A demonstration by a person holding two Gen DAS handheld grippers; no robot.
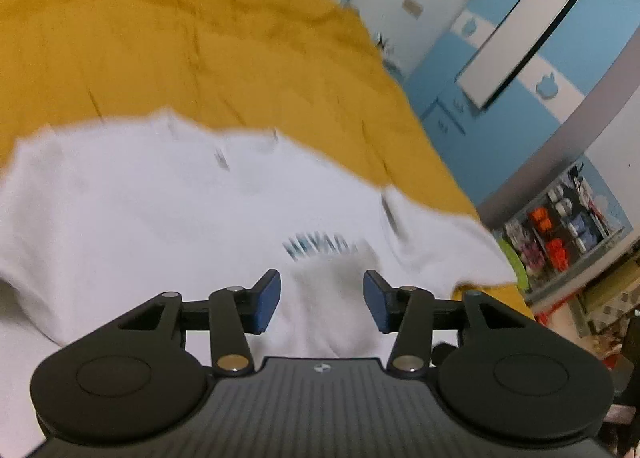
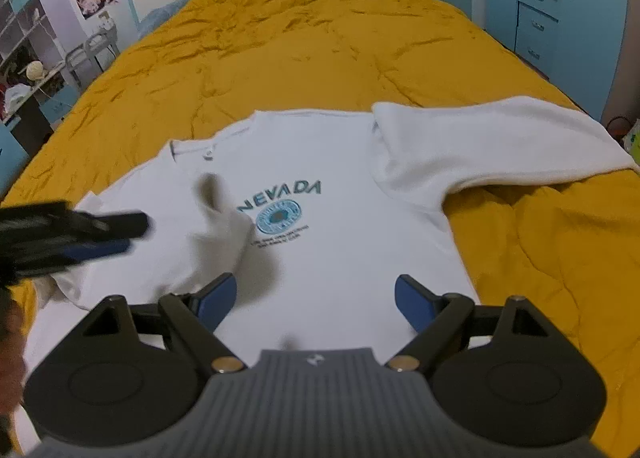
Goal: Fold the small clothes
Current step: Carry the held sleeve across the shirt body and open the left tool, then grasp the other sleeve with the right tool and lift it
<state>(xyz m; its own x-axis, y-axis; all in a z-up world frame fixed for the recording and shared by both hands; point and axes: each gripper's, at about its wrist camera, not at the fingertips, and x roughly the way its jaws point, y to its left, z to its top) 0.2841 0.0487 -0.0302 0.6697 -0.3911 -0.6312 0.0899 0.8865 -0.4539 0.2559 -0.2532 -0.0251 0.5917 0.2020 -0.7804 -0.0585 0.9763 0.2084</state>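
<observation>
On the mustard bedspread (image 2: 320, 42) lies the white sweatshirt (image 2: 340, 162), print side up, NEVADA logo (image 2: 280, 194) showing. One sleeve (image 2: 492, 142) spread out to the right; the other folded in over the chest. Left gripper (image 1: 322, 300): jaws spread, nothing between. Right gripper (image 2: 316, 300): jaws wide apart over the hem, empty.

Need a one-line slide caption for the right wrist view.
Open right gripper above white NEVADA T-shirt on a mustard bedspread.
</observation>
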